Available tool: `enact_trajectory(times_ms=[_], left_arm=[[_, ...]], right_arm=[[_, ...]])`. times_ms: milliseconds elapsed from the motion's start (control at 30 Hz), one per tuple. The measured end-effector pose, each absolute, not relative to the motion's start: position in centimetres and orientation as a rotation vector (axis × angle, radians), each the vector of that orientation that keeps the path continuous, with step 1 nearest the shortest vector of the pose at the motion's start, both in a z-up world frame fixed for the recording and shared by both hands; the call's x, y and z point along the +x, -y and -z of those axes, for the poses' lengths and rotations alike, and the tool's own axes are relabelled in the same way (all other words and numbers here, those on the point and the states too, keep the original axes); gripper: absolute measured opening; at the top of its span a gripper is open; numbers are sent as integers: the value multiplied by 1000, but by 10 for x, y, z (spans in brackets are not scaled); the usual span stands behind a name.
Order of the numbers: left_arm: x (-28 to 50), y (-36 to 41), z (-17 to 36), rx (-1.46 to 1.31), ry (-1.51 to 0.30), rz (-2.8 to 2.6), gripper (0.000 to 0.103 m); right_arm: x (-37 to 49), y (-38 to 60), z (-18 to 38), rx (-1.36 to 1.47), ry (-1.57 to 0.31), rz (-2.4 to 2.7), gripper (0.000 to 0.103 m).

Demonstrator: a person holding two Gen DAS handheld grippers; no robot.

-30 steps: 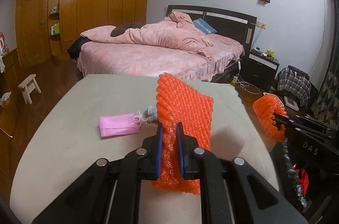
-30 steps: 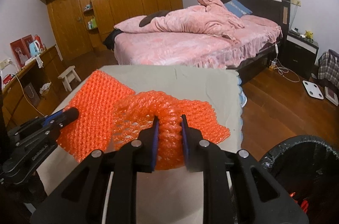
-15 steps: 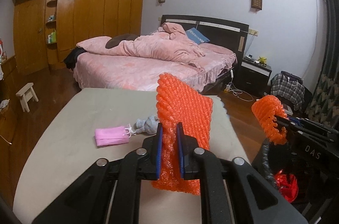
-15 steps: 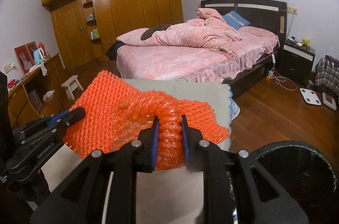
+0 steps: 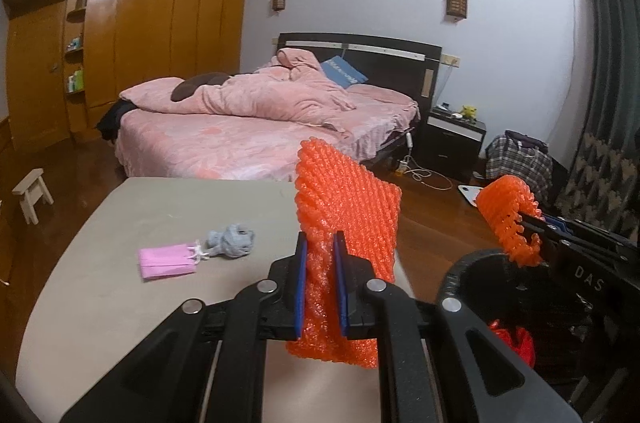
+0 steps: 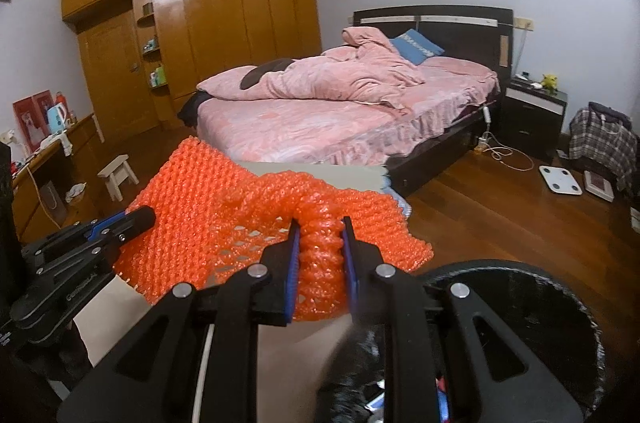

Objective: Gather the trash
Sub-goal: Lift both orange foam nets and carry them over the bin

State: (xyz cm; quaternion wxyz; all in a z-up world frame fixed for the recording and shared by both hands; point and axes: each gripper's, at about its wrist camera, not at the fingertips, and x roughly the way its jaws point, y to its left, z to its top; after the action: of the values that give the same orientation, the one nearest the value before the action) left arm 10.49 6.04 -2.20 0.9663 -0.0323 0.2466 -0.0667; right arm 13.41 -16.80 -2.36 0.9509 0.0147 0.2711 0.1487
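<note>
Left claw (image 5: 320, 283) is clamped on one orange net (image 5: 348, 211) above the worktop (image 5: 100, 263); right claw (image 6: 318, 255) is clamped on another net (image 6: 320, 255), just beside the bin (image 6: 540, 287). Springy foam could catch the rim and bounce out. The bin holds red trash (image 5: 516, 339); a mask (image 5: 166, 260) waits on the worktop.

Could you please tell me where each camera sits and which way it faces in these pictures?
Left wrist: on the left gripper, facing across the table toward the bed; its fingers clamp an orange foam net, and the right gripper shows at right.
Right wrist: on the right gripper, facing the bed above the bin; the left gripper shows at left.
Shared: both nets, bed, bin.
</note>
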Motion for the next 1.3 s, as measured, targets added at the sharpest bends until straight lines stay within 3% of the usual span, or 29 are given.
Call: enact_trajectory(times_ms=[1300], left_arm=[[92,106,46,28,-560,491,12]], right_arm=[[71,331,65,76,-610,48,18]])
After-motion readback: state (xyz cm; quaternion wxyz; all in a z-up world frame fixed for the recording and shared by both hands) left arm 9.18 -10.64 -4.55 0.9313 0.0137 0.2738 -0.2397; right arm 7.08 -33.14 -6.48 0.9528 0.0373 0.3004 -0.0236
